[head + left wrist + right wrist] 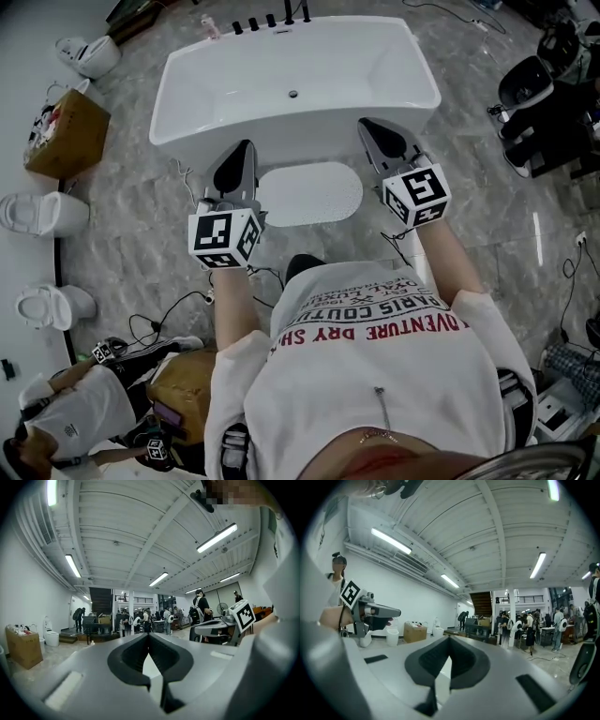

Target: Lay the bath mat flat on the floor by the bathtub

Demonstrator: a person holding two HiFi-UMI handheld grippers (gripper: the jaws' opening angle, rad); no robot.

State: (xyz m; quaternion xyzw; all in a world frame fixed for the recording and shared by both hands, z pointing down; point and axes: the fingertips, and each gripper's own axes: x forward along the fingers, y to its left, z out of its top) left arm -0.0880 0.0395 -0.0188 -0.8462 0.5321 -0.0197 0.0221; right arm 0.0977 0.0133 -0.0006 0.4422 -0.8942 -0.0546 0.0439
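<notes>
The white oval bath mat (310, 193) lies flat on the grey marble floor, right against the near side of the white bathtub (187, 89). My left gripper (246, 148) is held above the mat's left end, and my right gripper (367, 125) above its right end, over the tub's edge. Both are raised clear of the mat. In the left gripper view my left gripper (149, 637) has its jaws shut with nothing between them. The right gripper (450, 641) looks the same in its own view. Both gripper views face the room and ceiling, so the mat is hidden there.
A cardboard box (62, 132) and toilets (42, 214) stand along the left wall. A person (66, 412) crouches at the bottom left beside another box, with cables (164, 314) on the floor. Black chairs (534, 94) stand at the right. Faucet fittings (272, 21) line the tub's far end.
</notes>
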